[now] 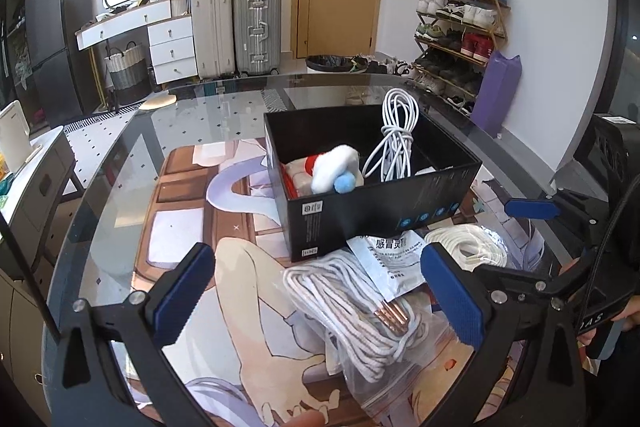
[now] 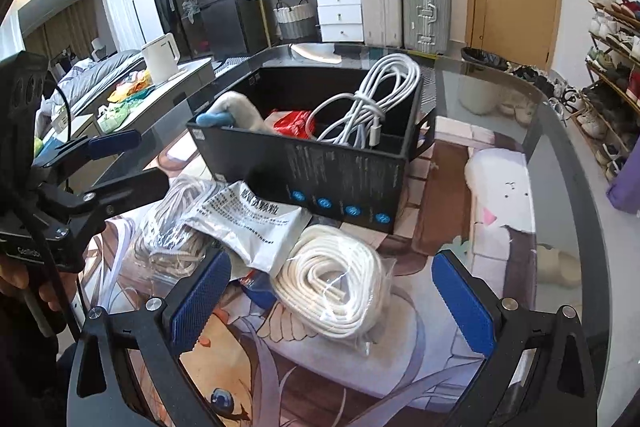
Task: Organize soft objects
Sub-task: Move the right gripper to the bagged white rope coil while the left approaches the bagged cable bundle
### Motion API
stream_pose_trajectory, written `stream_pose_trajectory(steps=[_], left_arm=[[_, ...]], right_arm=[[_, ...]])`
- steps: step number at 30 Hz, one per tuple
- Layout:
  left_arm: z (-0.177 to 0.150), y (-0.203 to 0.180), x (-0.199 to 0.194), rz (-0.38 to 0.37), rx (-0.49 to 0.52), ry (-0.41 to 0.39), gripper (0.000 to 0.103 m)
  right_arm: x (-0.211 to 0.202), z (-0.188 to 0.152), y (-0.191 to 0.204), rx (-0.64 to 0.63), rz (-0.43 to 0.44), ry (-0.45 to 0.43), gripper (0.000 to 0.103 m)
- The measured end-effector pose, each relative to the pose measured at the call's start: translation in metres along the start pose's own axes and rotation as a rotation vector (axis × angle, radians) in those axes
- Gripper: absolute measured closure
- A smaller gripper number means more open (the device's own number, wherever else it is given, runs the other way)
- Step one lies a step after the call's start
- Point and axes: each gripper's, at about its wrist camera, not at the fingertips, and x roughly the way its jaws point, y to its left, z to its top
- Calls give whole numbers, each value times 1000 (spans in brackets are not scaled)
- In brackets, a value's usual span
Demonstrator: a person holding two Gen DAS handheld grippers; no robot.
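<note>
left wrist view: left hand-held gripper (image 1: pixel 320 303) wide open, empty, over bagged white rope (image 1: pixel 352 311)
right wrist view: right hand-held gripper (image 2: pixel 332 303) wide open, empty, over cream rope coil (image 2: pixel 336 279)

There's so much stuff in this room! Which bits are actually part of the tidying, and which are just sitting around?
Part of the job:
black box
white cable
plush toy
cream rope coil
bagged white cord
printed packet

Just lying about:
suitcases
shoe rack
kettle
</note>
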Motion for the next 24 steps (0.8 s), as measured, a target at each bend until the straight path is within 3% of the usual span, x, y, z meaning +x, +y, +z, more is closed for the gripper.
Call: stream_pose_trajectory(steps=[12, 24], left_arm=[[0, 3, 2, -11, 7, 25, 0], [0, 4, 1, -18, 5, 26, 0]], right_arm=[[22, -10, 6, -45, 8, 92, 1], [34, -13, 16, -48, -1, 99, 1]])
